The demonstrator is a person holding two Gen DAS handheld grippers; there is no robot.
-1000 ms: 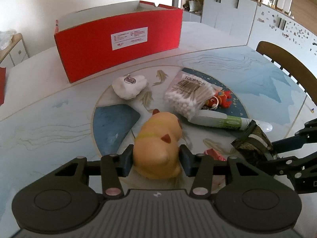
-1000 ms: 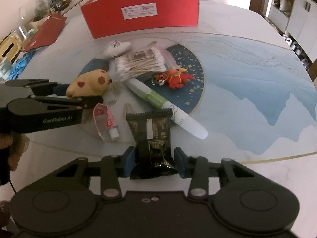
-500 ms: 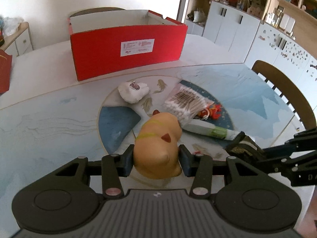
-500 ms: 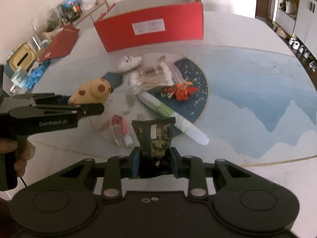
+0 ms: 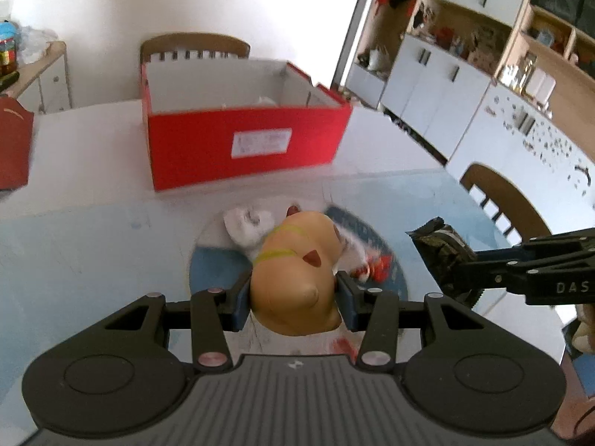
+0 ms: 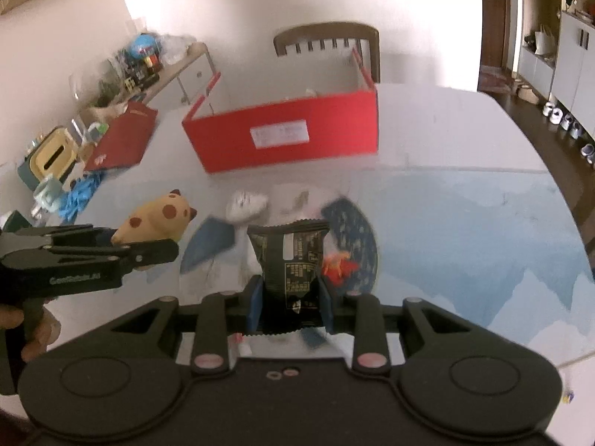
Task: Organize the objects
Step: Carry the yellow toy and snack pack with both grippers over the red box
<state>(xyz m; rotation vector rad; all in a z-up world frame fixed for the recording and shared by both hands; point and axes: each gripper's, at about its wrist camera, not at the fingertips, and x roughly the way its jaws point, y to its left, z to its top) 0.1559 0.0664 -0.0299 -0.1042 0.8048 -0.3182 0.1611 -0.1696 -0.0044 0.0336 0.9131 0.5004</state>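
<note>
Fingers (image 5: 241, 297) clamp toy (image 5: 297, 275); packet (image 6: 288, 264) gripped, above table (image 6: 465, 223)

- The right tool (image 6: 289, 299) clamps a black snack packet (image 6: 290, 260) above the tabletop (image 6: 465, 223).
- At left, the left tool (image 6: 156, 247) grips a yellow spotted plush (image 6: 156, 221).
- Farther off stands an open red box (image 6: 286, 135).

I can read only "DAS" on the right gripper (image 5: 438, 260); the red box (image 5: 245, 141) label is blurred.
</note>
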